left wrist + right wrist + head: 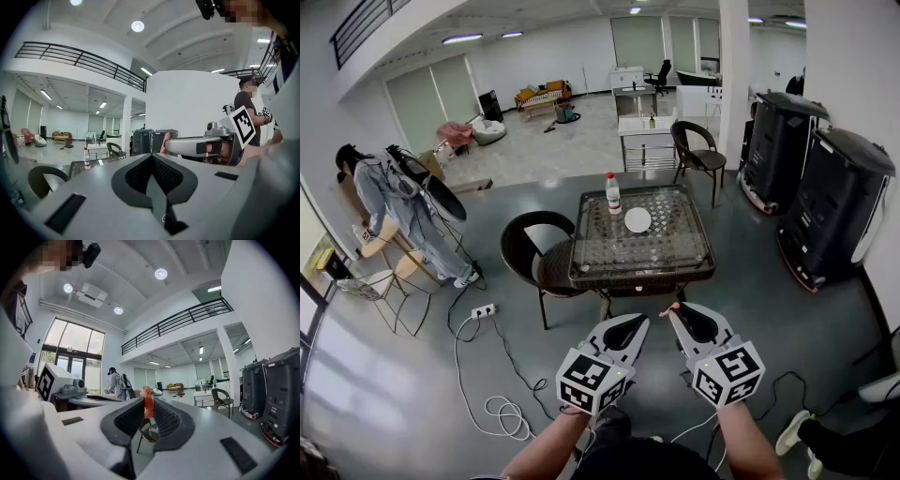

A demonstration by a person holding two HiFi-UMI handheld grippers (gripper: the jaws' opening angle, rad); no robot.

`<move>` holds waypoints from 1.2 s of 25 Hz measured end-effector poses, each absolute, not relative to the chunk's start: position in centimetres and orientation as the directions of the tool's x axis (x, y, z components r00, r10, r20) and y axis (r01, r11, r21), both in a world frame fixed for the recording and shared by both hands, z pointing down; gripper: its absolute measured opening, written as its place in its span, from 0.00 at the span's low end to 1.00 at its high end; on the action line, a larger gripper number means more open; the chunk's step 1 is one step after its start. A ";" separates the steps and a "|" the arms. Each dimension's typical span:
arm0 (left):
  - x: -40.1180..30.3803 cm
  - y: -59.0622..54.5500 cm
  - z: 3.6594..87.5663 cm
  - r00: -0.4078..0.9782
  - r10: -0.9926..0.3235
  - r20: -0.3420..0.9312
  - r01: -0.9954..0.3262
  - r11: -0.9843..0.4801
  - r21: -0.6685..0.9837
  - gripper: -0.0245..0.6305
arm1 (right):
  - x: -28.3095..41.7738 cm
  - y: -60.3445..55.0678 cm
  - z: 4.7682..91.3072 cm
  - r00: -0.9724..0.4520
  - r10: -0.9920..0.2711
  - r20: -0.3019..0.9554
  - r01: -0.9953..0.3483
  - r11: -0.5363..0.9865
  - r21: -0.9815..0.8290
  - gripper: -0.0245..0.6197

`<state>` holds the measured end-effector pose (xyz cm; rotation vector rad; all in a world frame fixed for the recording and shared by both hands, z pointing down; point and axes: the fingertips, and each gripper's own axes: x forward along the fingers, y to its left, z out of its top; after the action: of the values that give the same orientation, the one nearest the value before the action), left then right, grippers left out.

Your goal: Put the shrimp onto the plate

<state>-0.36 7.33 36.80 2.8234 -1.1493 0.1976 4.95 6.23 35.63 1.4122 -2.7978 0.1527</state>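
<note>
Shrimp [148, 405] stood pinched upright in R claw [674, 308], w/ plate [637, 220] straight ahead on counter [677, 251], well apart; L claw [644, 320] pressed together, empty.

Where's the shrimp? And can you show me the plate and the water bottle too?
shrimp [148, 404]: right gripper view, on its orange middle.
plate [637, 220]: head view, on its bare white middle.
water bottle [613, 196]: head view, on the label around its body.

Matt grey plastic on the left gripper [152, 157], ribbed black pads [138, 177]; smooth orange shrimp [148, 404]; clear glass over the dark wicker table [642, 246]; smooth white round plate [637, 220].
</note>
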 end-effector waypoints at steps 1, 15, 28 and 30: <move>-0.3 7.3 36.8 0.710 -0.688 0.151 -0.699 -0.714 0.031 0.05 | 4.9 6.2 35.7 -0.595 -0.802 0.048 -0.802 0.591 -0.085 0.14; -0.5 7.3 36.7 0.710 -0.688 0.149 -0.697 -0.717 0.012 0.05 | 4.8 5.9 35.6 -0.605 -0.795 0.038 -0.794 0.599 -0.107 0.14; -0.1 5.4 37.6 0.685 -0.712 0.151 -0.722 -0.692 0.016 0.05 | 6.3 4.0 35.9 -0.612 -0.791 0.005 -0.787 0.608 -0.106 0.14; -0.3 4.4 37.7 0.682 -0.715 0.154 -0.726 -0.687 0.021 0.05 | 6.3 3.3 35.7 -0.612 -0.791 -0.003 -0.786 0.609 -0.106 0.14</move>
<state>-0.32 4.44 37.70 2.8069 -1.2050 0.2042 6.28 3.27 35.73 1.4042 -2.8617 0.1500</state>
